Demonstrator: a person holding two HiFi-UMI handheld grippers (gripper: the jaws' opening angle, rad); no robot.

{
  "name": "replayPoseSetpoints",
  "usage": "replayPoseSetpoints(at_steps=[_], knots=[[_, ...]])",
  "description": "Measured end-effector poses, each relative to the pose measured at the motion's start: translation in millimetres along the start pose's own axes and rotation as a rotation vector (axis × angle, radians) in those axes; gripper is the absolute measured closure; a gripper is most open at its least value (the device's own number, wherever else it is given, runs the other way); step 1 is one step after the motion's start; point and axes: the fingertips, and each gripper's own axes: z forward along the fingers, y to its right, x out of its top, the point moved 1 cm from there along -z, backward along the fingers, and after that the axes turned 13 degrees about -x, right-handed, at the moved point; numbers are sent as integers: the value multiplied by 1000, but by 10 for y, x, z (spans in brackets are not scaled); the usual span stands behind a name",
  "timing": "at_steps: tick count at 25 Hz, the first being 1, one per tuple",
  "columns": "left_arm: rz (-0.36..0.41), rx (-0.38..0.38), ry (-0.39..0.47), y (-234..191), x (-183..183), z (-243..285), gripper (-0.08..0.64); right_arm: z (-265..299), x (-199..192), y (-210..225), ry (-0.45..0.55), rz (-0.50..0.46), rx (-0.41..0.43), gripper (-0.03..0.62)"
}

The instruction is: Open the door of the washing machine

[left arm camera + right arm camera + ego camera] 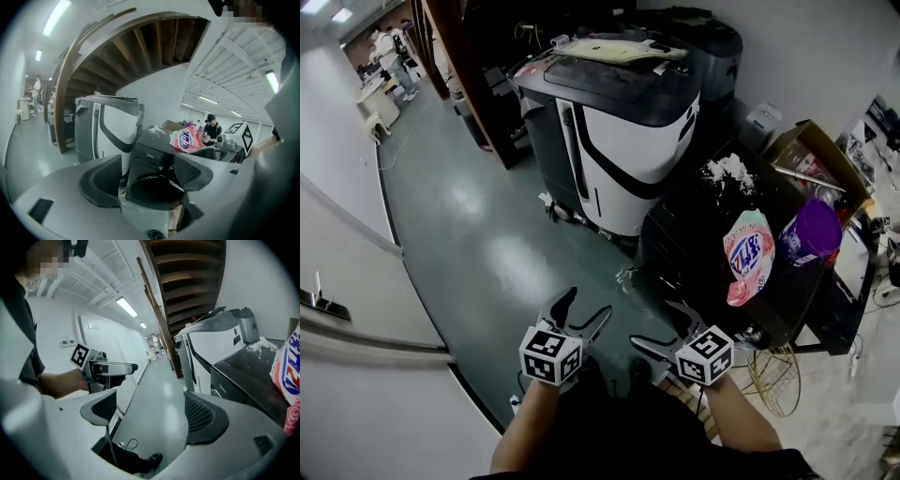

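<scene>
The left tool (147, 176) has its 2 jaws spread wide, with nothing between them. Through the gap its own view looks at the front of the dark washing machine (151, 152) and at that machine's round door (154, 191). The tool is apart from the door, and whether the door is latched cannot be told.

The right tool (150, 414) is also spread and empty. Only the grey-green floor (154, 394) shows between its jaws. The left tool (104, 370) appears at that view's left, held in a hand.

In the head view both tools sit low and close together, the left tool (587, 309) just beside the right tool (661, 328). Each carries its marker cube (550, 354) near the wrist.

The washing machine (703, 248) stands ahead and to the right of them, near but not touched. On its top lie a pink detergent bag (748, 255), a purple container (811, 232) and some white crumpled material (731, 171). An open cardboard box (814, 152) lies just behind these.

Beyond the washer stands a large white-and-black machine (628, 141). A corridor runs off to the upper left, where a person (394, 52) stands far away.
</scene>
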Motion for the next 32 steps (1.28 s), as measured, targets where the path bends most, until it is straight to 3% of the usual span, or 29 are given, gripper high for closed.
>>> replayPoseSetpoints(at_steps=[3,9,14,18,26,32], knots=[[16,-86,-35,-140,-19,80,201,75,9,-30,-8,11,-98,127],[88,-288,-127,-202,-123,345,210,-7,-181,5,5,145,-321,127],[107,-418,-202,78,-281,504,215,-312,-451,63,10,250,-460,127],[136,-500,-255,386,-419,689,216,-618,-671,125,17,279,-562,127],[205,-593,-308,1084,-494,1120,224,-1317,-1045,492,30,328,-689,127],[216,-585,-360,1451,-634,1379,229,-1565,-1191,657,71,360,-688,129]])
